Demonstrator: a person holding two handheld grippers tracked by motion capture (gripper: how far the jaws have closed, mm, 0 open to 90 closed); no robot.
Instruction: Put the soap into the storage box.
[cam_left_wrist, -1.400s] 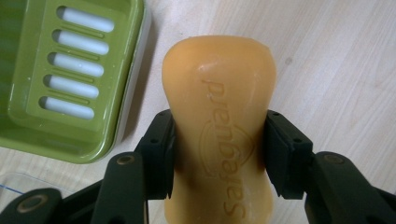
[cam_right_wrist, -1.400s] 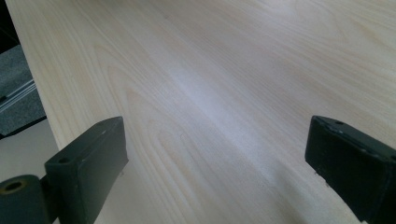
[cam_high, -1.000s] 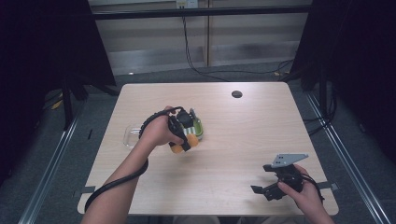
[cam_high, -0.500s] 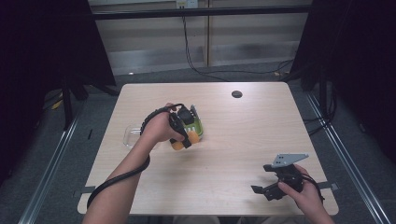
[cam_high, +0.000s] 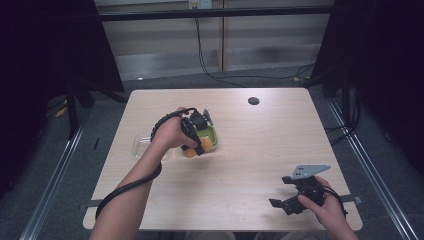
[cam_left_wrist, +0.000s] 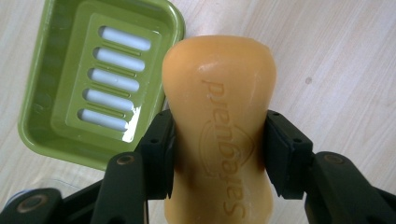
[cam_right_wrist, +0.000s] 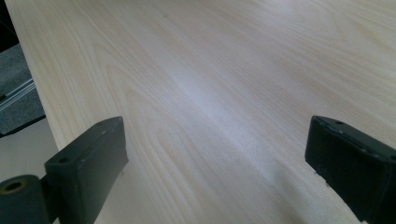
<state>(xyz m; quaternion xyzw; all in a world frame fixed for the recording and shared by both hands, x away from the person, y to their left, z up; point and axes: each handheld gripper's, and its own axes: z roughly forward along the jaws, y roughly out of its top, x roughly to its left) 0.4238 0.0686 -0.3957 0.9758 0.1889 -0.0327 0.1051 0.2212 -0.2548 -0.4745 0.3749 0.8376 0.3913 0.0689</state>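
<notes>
Dark curtains ring a pale wooden surface (cam_high: 240, 165) with a small round hole near its far edge. From the high view, the left claw (cam_high: 197, 137) sits left of centre, holding an orange soap (cam_high: 190, 151) just beside a green dish (cam_high: 212, 136); a clear tray (cam_high: 140, 146) lies on the near-left side of the hand, its contents too faint to tell. The right claw (cam_high: 287, 202) rests near the front right corner, well apart from all of it.

From the left gripper view, the left claw (cam_left_wrist: 217, 154) is clamped on the soap (cam_left_wrist: 219, 102) at its narrowed waist, one pad on each flank. That waist looks the right place to hold: the bar is likely hard but slick, and its flared ends should stop it sliding out. It seems light enough, though too hard a squeeze could mark it. The dish (cam_left_wrist: 44, 126) lies to the left, empty, its slotted drain insert bare and glossy.

From the right gripper view, the right claw (cam_right_wrist: 219, 158) stands wide open with nothing between its jaws, bare wood beneath.
</notes>
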